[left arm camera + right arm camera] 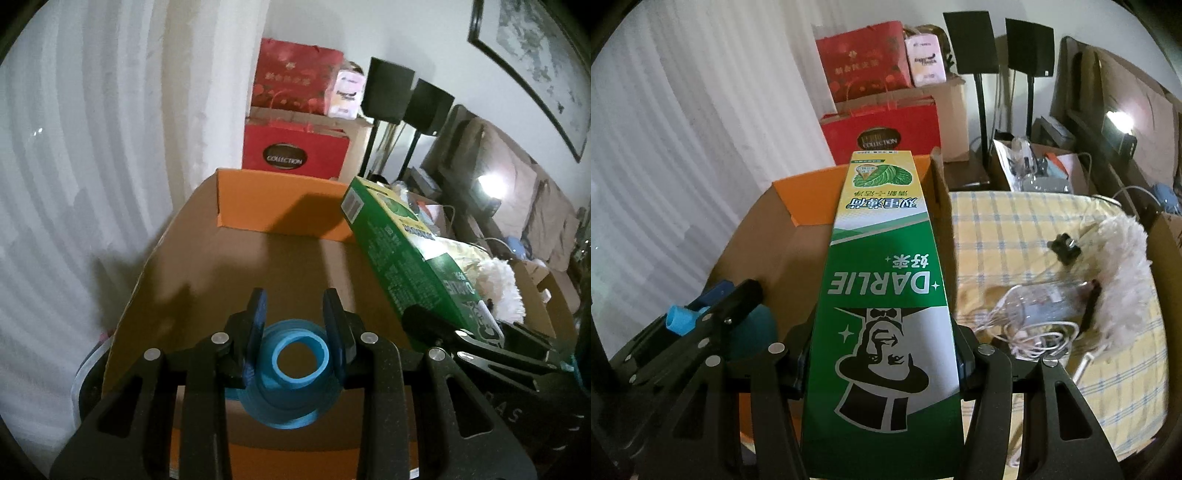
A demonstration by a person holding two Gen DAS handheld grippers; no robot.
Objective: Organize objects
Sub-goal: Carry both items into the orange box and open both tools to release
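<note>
Closest to my left lens is the left hand-held gripper [295,314], its two dark blue pads clamped on the neck of a blue funnel [295,369], whose round opening faces the camera. Below it I see the brown floor of an open cardboard box [229,266] with orange inner walls.

On my right lens, the right hand-held gripper [882,362] is clenched on a long green toothpaste carton [882,295] printed DARLIE, gripped by its two narrow sides near the end closest to the camera. The carton runs away from the lens, its yellow far end over the box's orange back wall [809,199]. From the left view the same carton [399,251] slants over the box's right edge, and part of the right gripper shows at the lower right. From the right view the left gripper [701,317] and its funnel [679,317] sit at lower left, just beside the carton.

Right of the box lies a yellow checked cloth [1015,229] carrying a white fluffy duster [1123,273], a clear bottle [1041,299] and tangled white cables [1034,339]. Behind the box stand red gift bags [882,122].
</note>
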